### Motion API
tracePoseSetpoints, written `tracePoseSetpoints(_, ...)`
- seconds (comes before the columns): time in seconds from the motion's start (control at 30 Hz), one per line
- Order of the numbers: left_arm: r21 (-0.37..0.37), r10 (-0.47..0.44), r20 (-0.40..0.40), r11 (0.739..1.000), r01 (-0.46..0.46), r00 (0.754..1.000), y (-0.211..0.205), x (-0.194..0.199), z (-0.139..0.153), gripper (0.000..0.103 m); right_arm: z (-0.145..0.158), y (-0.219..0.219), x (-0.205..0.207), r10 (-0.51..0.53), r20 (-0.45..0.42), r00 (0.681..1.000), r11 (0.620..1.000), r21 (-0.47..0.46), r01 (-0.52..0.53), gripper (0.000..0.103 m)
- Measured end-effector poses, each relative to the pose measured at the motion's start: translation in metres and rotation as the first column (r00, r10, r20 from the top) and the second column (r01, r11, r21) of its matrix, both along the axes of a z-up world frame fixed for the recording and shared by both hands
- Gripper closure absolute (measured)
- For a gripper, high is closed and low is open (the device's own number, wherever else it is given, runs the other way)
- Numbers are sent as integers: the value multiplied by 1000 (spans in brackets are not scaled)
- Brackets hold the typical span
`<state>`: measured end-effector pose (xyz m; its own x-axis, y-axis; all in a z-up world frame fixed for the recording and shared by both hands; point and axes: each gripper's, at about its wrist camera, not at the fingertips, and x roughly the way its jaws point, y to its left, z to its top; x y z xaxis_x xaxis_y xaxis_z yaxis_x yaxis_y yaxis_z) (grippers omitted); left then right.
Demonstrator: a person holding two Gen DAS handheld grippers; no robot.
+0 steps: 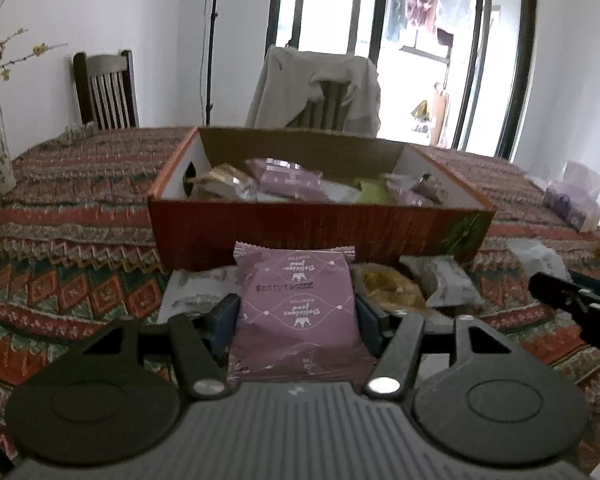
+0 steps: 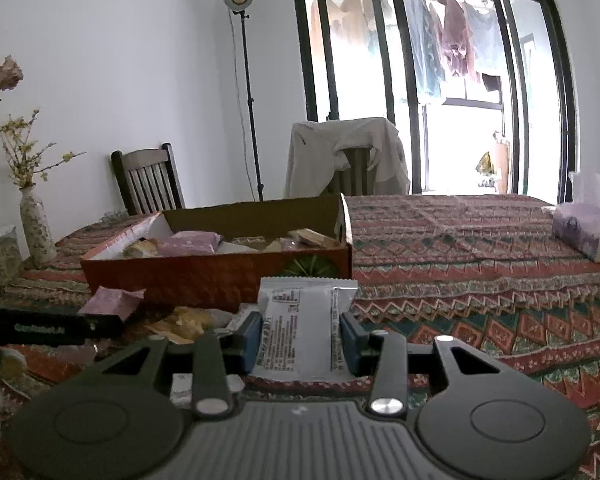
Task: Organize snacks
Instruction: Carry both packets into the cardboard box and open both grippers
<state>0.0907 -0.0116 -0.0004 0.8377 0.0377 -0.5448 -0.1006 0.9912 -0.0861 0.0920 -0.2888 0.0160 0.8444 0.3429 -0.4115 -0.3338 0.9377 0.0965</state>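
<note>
My left gripper point(image 1: 296, 312) is shut on a purple snack packet point(image 1: 296, 304) and holds it above the table, in front of the cardboard box point(image 1: 300, 228). My right gripper point(image 2: 302, 328) is shut on a white snack packet point(image 2: 304, 324), held near the box's front right corner point(image 2: 220, 276). The box holds several packets, purple point(image 1: 290, 180) and tan among them. Loose snacks lie on the table in front of the box: a yellow one point(image 1: 392, 288), a grey-white one point(image 1: 444, 280) and a purple one point(image 2: 112, 300).
The table wears a patterned cloth point(image 2: 460, 264). A flower vase point(image 2: 36, 228) stands at the left and a tissue pack point(image 2: 584, 232) at the right. Two chairs point(image 2: 148, 180) stand behind the table, one draped with a garment point(image 2: 348, 152). A lamp stand point(image 2: 248, 92) is by the wall.
</note>
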Motion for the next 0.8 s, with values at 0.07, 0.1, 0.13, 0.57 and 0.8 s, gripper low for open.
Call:
tracePoseSetpoints(0.07,-1,-5,21,1000,5,1000,1,-3,6,40,3,3,1,3,9,1000,1000,-5,-3,62)
tracePoseSetpoints(0.1,1,-7,30,1000,7,1000,1,-4,9,40,4,4,1,5,14,1000,1000,-7,-5,63)
tracePoseSetpoints(0.13,0,-9,38,1000,9,999,2,-4,11,40,6,6,2,7,18,1000,1000,-8,-7,62)
tracePoseSetpoints(0.57,-51,-30,144,998,38,989,9,28,51,40,39,31,43,22,124,992,1000,-18,-20,62)
tracePoseSetpoints(0.8,-66,-10,189,998,23,982,13,62,62,40,55,47,79,21,165,986,999,-31,-16,62)
